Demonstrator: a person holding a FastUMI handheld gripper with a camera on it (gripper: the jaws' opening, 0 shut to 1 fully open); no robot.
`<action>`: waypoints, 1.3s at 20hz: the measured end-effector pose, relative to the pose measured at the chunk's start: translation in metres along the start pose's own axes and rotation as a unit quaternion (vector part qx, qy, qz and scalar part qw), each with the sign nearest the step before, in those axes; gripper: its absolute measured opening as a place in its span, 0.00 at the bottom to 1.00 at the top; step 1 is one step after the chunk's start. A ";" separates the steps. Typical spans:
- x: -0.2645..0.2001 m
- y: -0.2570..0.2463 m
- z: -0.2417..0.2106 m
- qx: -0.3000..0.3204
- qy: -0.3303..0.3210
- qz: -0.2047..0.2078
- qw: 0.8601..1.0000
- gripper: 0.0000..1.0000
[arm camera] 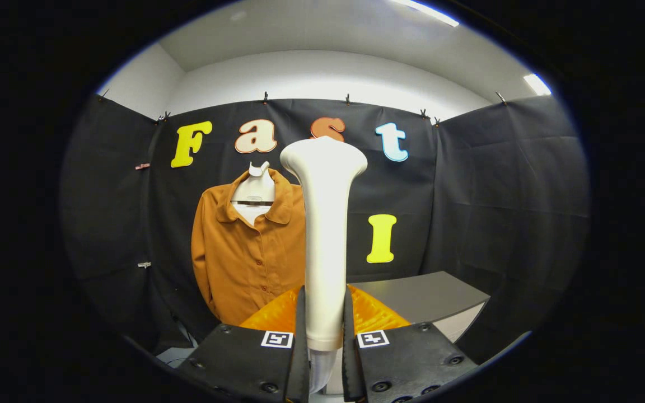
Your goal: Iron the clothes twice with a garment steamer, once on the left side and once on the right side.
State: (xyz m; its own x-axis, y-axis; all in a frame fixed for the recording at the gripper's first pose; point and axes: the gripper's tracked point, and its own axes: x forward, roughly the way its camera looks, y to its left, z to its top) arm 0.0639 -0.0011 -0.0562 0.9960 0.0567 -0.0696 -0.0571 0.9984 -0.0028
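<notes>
A white garment steamer [324, 235] stands upright between my fingers, its wide head at the top. My gripper [324, 330] is shut on the steamer's handle, one finger pressing on each side. Beyond the steamer and to its left hangs an orange-brown buttoned shirt [244, 252] on a white hanger [255, 184] against the black cloth wall. The steamer hides the shirt's right part. The steamer head is higher than the shirt's collar and apart from the cloth.
A grey table top [423, 294] lies beyond my fingers to the right, below the shirt's hem level. The black cloth wall [496, 224] closes the booth on three sides.
</notes>
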 end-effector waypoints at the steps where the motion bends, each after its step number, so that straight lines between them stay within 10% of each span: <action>1: 0.000 -0.001 0.000 0.000 0.000 -0.001 1.000 0.27; 26: 0.014 -0.009 0.002 0.010 -0.005 -0.003 1.000 0.27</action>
State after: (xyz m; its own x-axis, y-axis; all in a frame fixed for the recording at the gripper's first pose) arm 0.0783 -0.0089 -0.0554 0.9969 0.0512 -0.0605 -0.0503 0.9986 0.0162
